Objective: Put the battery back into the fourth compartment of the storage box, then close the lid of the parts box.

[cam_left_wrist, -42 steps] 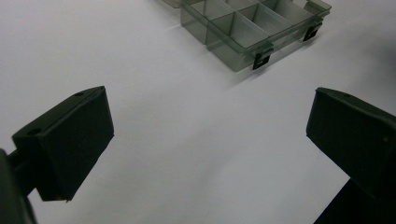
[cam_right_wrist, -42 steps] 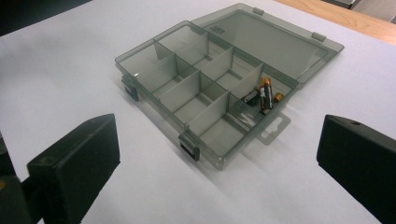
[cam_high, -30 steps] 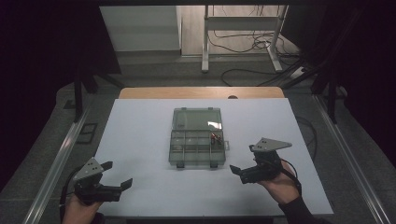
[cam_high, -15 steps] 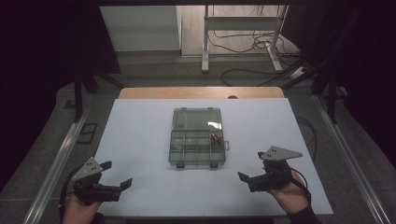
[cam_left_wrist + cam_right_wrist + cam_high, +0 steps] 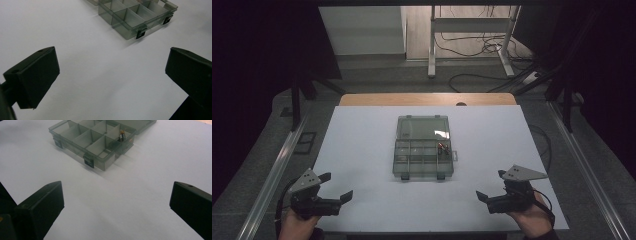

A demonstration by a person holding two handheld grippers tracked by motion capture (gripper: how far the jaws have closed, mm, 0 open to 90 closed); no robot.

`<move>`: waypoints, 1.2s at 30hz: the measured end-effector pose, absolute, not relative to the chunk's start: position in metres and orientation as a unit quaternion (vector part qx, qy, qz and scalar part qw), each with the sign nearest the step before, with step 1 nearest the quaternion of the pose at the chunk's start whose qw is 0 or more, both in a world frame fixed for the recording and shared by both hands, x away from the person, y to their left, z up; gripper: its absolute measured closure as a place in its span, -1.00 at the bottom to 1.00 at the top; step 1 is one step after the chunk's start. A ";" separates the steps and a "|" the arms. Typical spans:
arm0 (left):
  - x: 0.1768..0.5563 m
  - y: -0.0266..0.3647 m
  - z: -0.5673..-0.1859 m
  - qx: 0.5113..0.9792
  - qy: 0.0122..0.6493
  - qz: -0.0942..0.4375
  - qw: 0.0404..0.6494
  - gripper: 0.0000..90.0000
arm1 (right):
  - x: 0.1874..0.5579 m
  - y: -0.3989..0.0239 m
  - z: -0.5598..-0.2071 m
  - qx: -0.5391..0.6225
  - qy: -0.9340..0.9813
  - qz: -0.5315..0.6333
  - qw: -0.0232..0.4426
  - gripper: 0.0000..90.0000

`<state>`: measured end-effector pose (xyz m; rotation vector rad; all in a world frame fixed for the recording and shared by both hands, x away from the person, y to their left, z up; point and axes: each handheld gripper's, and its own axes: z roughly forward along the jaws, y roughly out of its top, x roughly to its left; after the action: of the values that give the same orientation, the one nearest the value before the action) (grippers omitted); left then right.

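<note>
While both hands rest near the front edge, nothing is held:
Box: open organizer box (image 5: 423, 154) mid-table (image 5: 362, 130), lid back.
Left gripper (image 5: 335, 192): jaws wide, empty.
Right gripper (image 5: 491, 186): jaws wide, empty.
Advice: approach the box squarely, slowly.

Lab or test room: my white-covered counter (image 5: 362, 150) in dark curtained bay, metal rails (image 5: 272, 170) flanking it, loose cables (image 5: 472, 47) on floor beyond, bare frame stand (image 5: 472, 30).
</note>
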<state>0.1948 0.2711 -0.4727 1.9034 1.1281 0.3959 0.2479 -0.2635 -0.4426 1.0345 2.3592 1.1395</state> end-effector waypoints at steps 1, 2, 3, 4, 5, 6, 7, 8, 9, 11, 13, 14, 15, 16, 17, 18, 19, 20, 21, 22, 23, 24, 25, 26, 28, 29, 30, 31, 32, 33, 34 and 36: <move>0.195 0.271 -0.473 0.764 0.453 0.159 0.432 -1.00 | 0.248 -0.265 -0.443 0.363 0.827 0.398 0.163 -1.00; 0.195 0.271 -0.473 0.764 0.453 0.159 0.432 -1.00 | 0.247 -0.266 -0.445 0.364 0.826 0.398 0.163 -1.00; 0.195 0.271 -0.473 0.764 0.452 0.159 0.432 -1.00 | 0.247 -0.267 -0.446 0.366 0.825 0.398 0.163 -1.00; 0.195 0.271 -0.473 0.764 0.452 0.159 0.432 -1.00 | 0.246 -0.268 -0.448 0.367 0.826 0.396 0.163 -1.00; 0.195 0.271 -0.473 0.764 0.452 0.159 0.432 -1.00 | 0.246 -0.268 -0.450 0.369 0.826 0.394 0.162 -1.00; 0.195 0.271 -0.473 0.764 0.452 0.159 0.432 -1.00 | 0.245 -0.269 -0.451 0.369 0.827 0.391 0.162 -1.00; 0.195 0.271 -0.473 0.764 0.452 0.159 0.432 -1.00 | 0.244 -0.270 -0.453 0.369 0.829 0.388 0.160 -1.00; 0.195 0.271 -0.473 0.765 0.451 0.160 0.431 -1.00 | 0.244 -0.270 -0.454 0.369 0.829 0.388 0.160 -1.00; 0.195 0.270 -0.473 0.765 0.451 0.160 0.431 -1.00 | 0.244 -0.270 -0.455 0.370 0.830 0.385 0.158 -1.00; 0.195 0.270 -0.473 0.766 0.451 0.160 0.430 -1.00 | 0.243 -0.270 -0.458 0.371 0.833 0.381 0.154 -1.00; 0.195 0.270 -0.473 0.765 0.452 0.160 0.430 -1.00 | 0.243 -0.270 -0.459 0.372 0.834 0.378 0.151 -1.00; 0.195 0.270 -0.473 0.765 0.452 0.160 0.430 -1.00 | 0.243 -0.271 -0.459 0.372 0.834 0.379 0.151 -1.00; 0.195 0.270 -0.472 0.765 0.452 0.161 0.430 -1.00 | 0.243 -0.271 -0.458 0.371 0.833 0.381 0.151 -1.00; 0.195 0.270 -0.472 0.766 0.451 0.161 0.430 -1.00 | 0.243 -0.271 -0.458 0.372 0.833 0.381 0.151 -1.00; 0.195 0.270 -0.473 0.766 0.451 0.160 0.429 -1.00 | 0.243 -0.271 -0.458 0.372 0.833 0.381 0.151 -1.00; 0.195 0.270 -0.473 0.766 0.451 0.160 0.429 -1.00 | 0.244 -0.271 -0.458 0.371 0.833 0.382 0.151 -1.00; 0.195 0.270 -0.473 0.766 0.450 0.161 0.429 -1.00 | 0.244 -0.271 -0.458 0.371 0.832 0.383 0.151 -1.00; 0.195 0.270 -0.473 0.767 0.450 0.161 0.428 -1.00 | 0.244 -0.271 -0.458 0.372 0.832 0.384 0.151 -1.00; 0.195 0.270 -0.473 0.767 0.450 0.161 0.427 -1.00 | 0.244 -0.271 -0.458 0.371 0.832 0.384 0.151 -1.00; 0.195 0.270 -0.473 0.767 0.450 0.162 0.427 -1.00 | 0.244 -0.270 -0.458 0.371 0.832 0.384 0.150 -1.00; 0.195 0.270 -0.472 0.768 0.449 0.162 0.427 -1.00 | 0.244 -0.270 -0.458 0.371 0.832 0.384 0.150 -1.00; 0.195 0.269 -0.472 0.768 0.450 0.163 0.426 -1.00 | 0.244 -0.269 -0.458 0.370 0.833 0.384 0.150 -1.00; 0.195 0.269 -0.472 0.767 0.450 0.164 0.426 -1.00 | 0.244 -0.269 -0.458 0.369 0.833 0.384 0.150 -1.00; 0.195 0.269 -0.472 0.767 0.451 0.164 0.426 -1.00 | 0.244 -0.269 -0.458 0.369 0.833 0.384 0.150 -1.00; 0.195 0.269 -0.472 0.767 0.452 0.165 0.425 -1.00 | 0.244 -0.269 -0.458 0.368 0.832 0.386 0.151 -1.00; 0.195 0.269 -0.472 0.768 0.451 0.167 0.423 -1.00 | 0.244 -0.269 -0.457 0.368 0.832 0.386 0.151 -1.00; 0.195 0.269 -0.472 0.768 0.451 0.170 0.421 -1.00 | 0.244 -0.269 -0.457 0.368 0.832 0.387 0.152 -1.00; 0.195 0.269 -0.472 0.769 0.451 0.173 0.418 -1.00 | 0.244 -0.269 -0.457 0.368 0.832 0.387 0.152 -1.00; 0.195 0.269 -0.472 0.770 0.450 0.174 0.417 -1.00 | 0.245 -0.268 -0.457 0.368 0.830 0.389 0.153 -1.00; 0.196 0.269 -0.472 0.771 0.448 0.176 0.417 -1.00 | 0.245 -0.268 -0.457 0.369 0.830 0.389 0.153 -1.00; 0.196 0.269 -0.472 0.771 0.447 0.178 0.417 -0.99 | 0.245 -0.267 -0.457 0.369 0.829 0.391 0.153 -1.00; 0.196 0.269 -0.472 0.771 0.445 0.181 0.417 -0.99 | 0.246 -0.265 -0.456 0.368 0.830 0.391 0.155 -1.00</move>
<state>0.1957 0.2689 -0.4715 1.9352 1.1178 0.4544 0.2457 -0.2654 -0.4564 1.0534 2.3771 1.1196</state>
